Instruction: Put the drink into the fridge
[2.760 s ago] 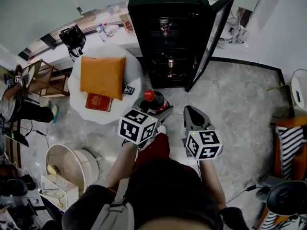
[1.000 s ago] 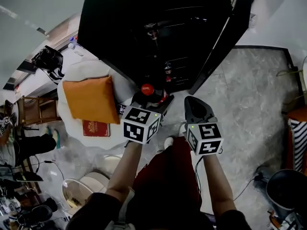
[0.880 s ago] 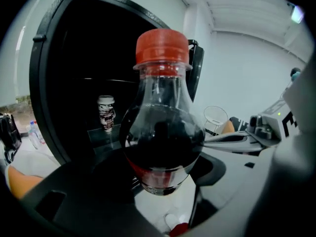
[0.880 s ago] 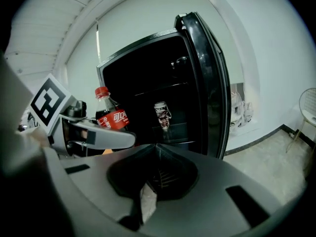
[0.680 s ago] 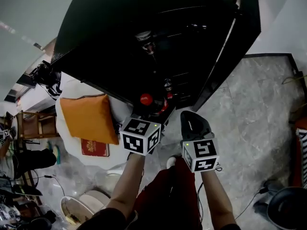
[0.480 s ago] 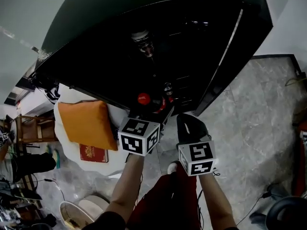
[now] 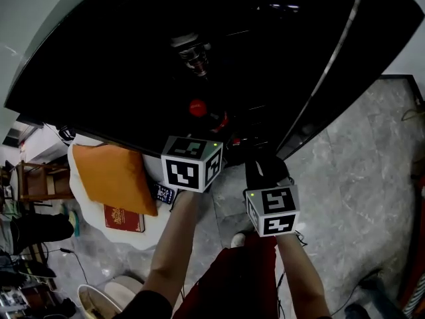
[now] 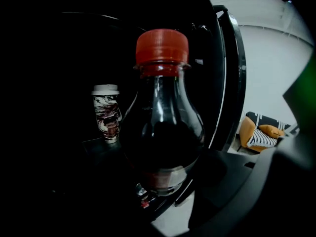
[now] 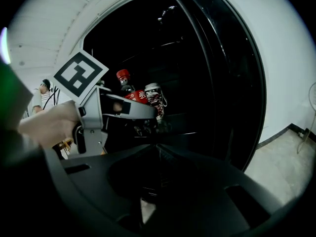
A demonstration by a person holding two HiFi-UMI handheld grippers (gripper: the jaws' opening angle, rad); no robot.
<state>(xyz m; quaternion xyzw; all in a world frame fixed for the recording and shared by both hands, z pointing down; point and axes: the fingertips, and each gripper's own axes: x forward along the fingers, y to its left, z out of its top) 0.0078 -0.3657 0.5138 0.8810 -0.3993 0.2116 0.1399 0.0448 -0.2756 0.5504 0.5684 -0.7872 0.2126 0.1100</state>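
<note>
A dark cola bottle (image 8: pixel 163 127) with a red cap (image 8: pixel 162 46) stands upright between the jaws of my left gripper (image 7: pixel 209 130), which is shut on its lower body. The bottle (image 7: pixel 199 109) is at the open front of the black fridge (image 7: pixel 133 52), level with a shelf. On that shelf stands a patterned cup with a white lid (image 8: pixel 106 113). My right gripper (image 7: pixel 263 170) hangs to the right of the left one, shut on nothing. In the right gripper view the bottle (image 9: pixel 126 85) and the cup (image 9: pixel 153 98) show beyond the left gripper's marker cube (image 9: pixel 79 74).
The fridge door (image 7: pixel 362 58) stands open to the right. More drinks (image 7: pixel 191 50) sit on a higher shelf. Left of me a white round table (image 7: pixel 81 177) carries an orange cushion (image 7: pixel 113 176), a red book (image 7: pixel 123 218) and a small remote (image 7: pixel 164 193). Grey marble floor (image 7: pixel 358 198) lies to the right.
The fridge has grown much larger in view as I came close. Both grippers moved forward and up, and the bottle went from over the floor to the fridge's open front.
</note>
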